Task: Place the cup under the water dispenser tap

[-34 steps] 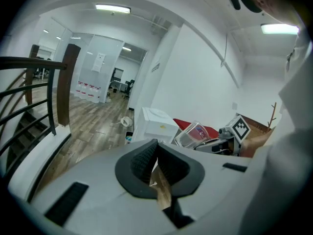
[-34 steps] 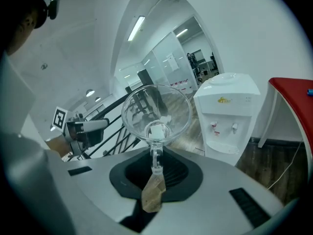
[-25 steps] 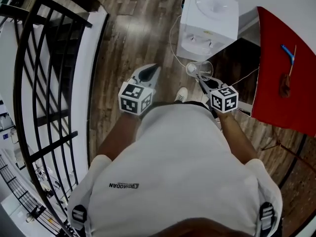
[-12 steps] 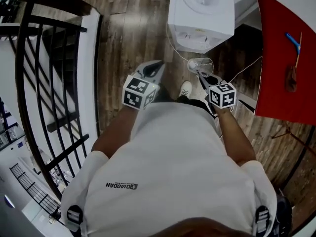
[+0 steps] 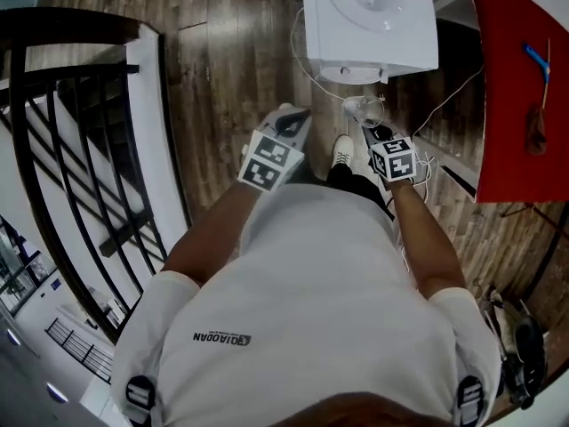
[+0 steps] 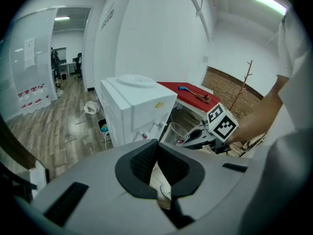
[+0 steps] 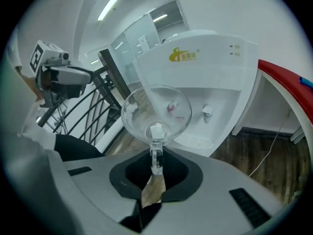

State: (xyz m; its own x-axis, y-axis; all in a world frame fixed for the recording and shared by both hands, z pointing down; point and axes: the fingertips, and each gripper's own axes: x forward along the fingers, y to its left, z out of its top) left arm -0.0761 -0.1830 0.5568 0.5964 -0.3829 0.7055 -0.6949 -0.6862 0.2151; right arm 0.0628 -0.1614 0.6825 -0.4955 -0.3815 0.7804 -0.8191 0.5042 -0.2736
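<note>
The white water dispenser (image 5: 369, 16) stands on the wood floor at the top of the head view. My right gripper (image 5: 368, 132) is shut on the handle of a clear glass cup (image 5: 363, 109), held just in front of the dispenser's lower face. In the right gripper view the cup (image 7: 156, 111) lies tipped with its mouth toward the dispenser (image 7: 205, 67), level with the red tap (image 7: 171, 107) and the white tap (image 7: 207, 110); the drip tray (image 7: 195, 141) sits below. My left gripper (image 5: 292, 124) hangs to the cup's left, shut and holding nothing.
A black stair railing (image 5: 71, 149) runs along the left. A red table (image 5: 524, 78) with a blue item (image 5: 537, 60) stands to the right of the dispenser. A white cable (image 5: 444, 96) trails across the floor between them. The person's shoe (image 5: 341, 152) is below the cup.
The person has stepped toward the dispenser. Both grippers moved forward, and the cup now sits close to the dispenser's front.
</note>
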